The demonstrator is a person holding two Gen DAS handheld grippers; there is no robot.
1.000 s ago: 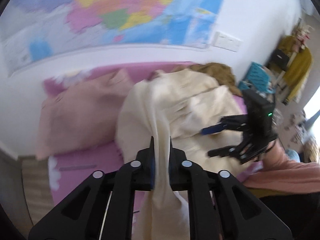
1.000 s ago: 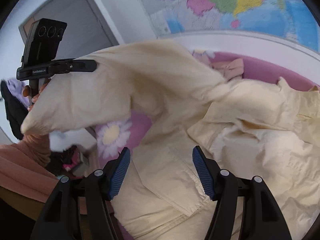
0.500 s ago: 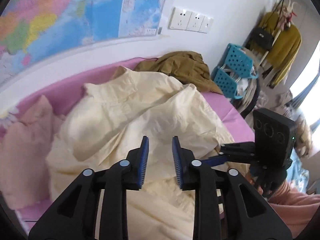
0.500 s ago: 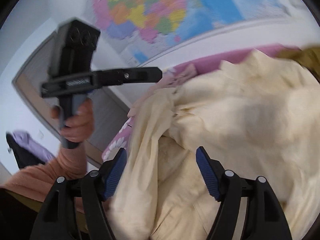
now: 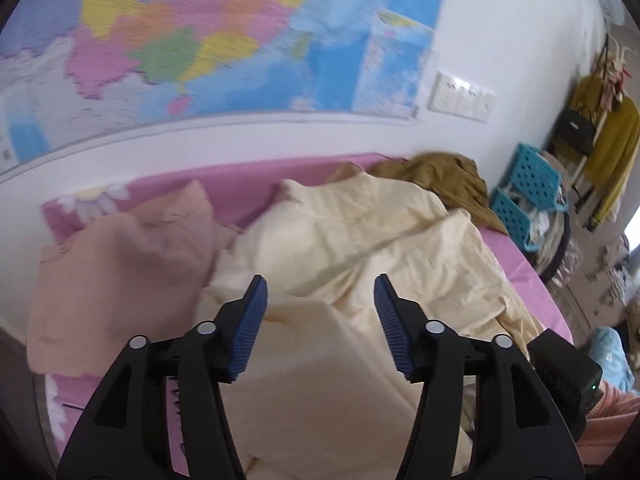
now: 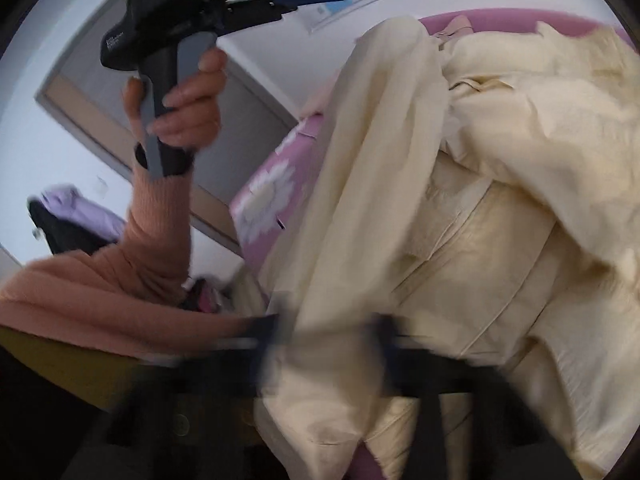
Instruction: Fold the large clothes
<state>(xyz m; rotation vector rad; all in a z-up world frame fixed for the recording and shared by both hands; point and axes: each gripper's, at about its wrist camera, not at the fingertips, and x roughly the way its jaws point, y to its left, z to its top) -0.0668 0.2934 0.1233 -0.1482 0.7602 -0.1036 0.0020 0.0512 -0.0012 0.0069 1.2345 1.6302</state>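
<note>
Left gripper [image 5: 320,300] fingers just spread wide, empty, right gripper [image 6: 324,344] blurred, seemingly closing on cream garment [image 6: 500,200]

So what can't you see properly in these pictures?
- Right gripper, right wrist view: blur smears its fingers, so its grip on the cream garment is unclear.
- Map, left wrist view: blur hides its words.
- Garment's near hem, left wrist view: hidden by the left gripper.
- Brown garment: mostly behind the cream one.
</note>
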